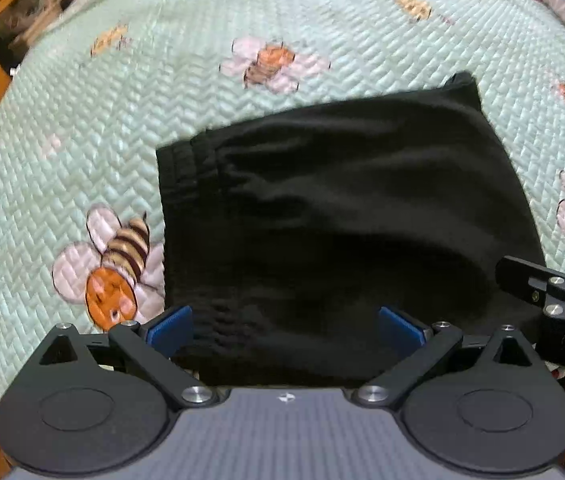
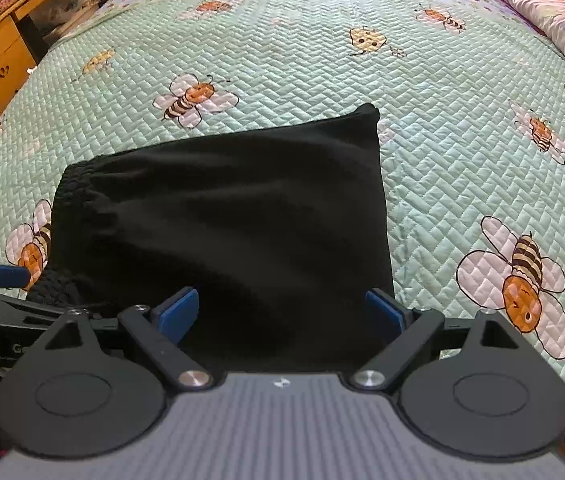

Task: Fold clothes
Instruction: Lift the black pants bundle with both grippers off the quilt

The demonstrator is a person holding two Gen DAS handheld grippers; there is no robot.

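Black folded shorts (image 1: 338,216) lie flat by the bed's near edge | my left tongs (image 1: 285,322) and right tongs (image 2: 281,312) gape empty above the hem, poised to pinch.

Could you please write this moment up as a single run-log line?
left gripper: open, over near edge | right gripper: open, empty | black garment: folded, flat on bee quilt

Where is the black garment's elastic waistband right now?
The waistband is the left edge of the folded black garment in both views, beside the large bee print on the green quilt.
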